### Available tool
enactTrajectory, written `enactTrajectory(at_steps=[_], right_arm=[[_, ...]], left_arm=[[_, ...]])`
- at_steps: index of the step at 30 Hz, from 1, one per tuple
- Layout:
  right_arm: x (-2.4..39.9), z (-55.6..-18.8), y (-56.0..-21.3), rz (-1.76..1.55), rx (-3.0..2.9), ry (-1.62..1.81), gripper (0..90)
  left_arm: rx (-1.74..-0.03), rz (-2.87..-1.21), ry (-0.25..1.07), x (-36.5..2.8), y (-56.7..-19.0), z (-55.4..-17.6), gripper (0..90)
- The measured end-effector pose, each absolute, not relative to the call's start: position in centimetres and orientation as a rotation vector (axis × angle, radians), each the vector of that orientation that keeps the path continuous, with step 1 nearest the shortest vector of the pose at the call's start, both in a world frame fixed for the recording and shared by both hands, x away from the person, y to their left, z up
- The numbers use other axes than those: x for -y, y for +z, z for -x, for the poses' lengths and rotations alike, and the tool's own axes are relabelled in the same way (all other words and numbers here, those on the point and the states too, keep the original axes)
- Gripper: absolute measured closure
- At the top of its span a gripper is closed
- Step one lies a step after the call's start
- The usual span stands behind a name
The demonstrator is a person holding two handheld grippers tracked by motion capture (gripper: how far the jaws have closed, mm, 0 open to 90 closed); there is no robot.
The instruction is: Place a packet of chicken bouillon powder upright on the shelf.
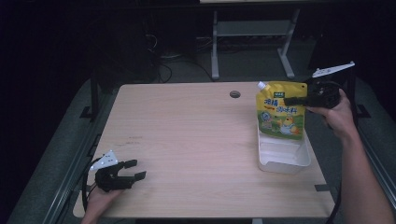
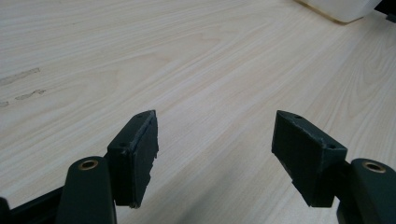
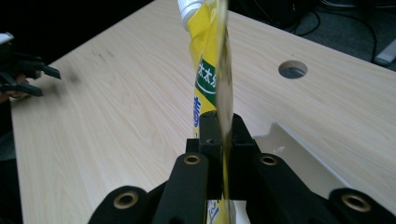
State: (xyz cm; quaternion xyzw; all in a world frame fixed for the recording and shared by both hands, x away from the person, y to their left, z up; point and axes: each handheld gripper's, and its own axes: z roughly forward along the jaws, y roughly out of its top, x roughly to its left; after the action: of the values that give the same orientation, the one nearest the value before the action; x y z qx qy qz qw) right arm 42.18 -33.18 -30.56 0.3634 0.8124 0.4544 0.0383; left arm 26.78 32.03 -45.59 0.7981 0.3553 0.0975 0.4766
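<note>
Yellow pouch (image 1: 280, 112), white spout at top, upright at the right side of the surface (image 1: 187, 140), its lower end in a white tray (image 1: 284, 161). Right claw (image 1: 295, 100) clamped on the pouch's right edge. Left claw (image 1: 132, 170) at the near left corner, jaws wide apart, holding nothing, just above the wood.

Pouch (image 3: 210, 70): top and bottom cut off in right gripper view; print too small to read. Tray (image 2: 341, 8): only a corner in left gripper view; its contents, perhaps none, unclear.
</note>
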Motion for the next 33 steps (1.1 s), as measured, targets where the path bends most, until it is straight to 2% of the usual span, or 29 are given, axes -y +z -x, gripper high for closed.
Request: enactTrajectory(at_steps=[12,24,33], right_arm=[[33.2,-42.1,-33.0,-1.166,-2.483,1.380,86.8],[34.2,-41.1,-34.4,-1.257,-2.422,1.428,82.2],[35.6,-39.8,-34.5,-1.318,-2.346,1.443,69.8]], left_arm=[[-0.855,-1.957,0.226,-31.8,-45.7,-26.8,31.2],[-0.834,-1.959,0.213,-31.7,-45.6,-26.8,31.2],[-0.810,-1.973,0.203,-31.3,-45.6,-27.0,31.1]])
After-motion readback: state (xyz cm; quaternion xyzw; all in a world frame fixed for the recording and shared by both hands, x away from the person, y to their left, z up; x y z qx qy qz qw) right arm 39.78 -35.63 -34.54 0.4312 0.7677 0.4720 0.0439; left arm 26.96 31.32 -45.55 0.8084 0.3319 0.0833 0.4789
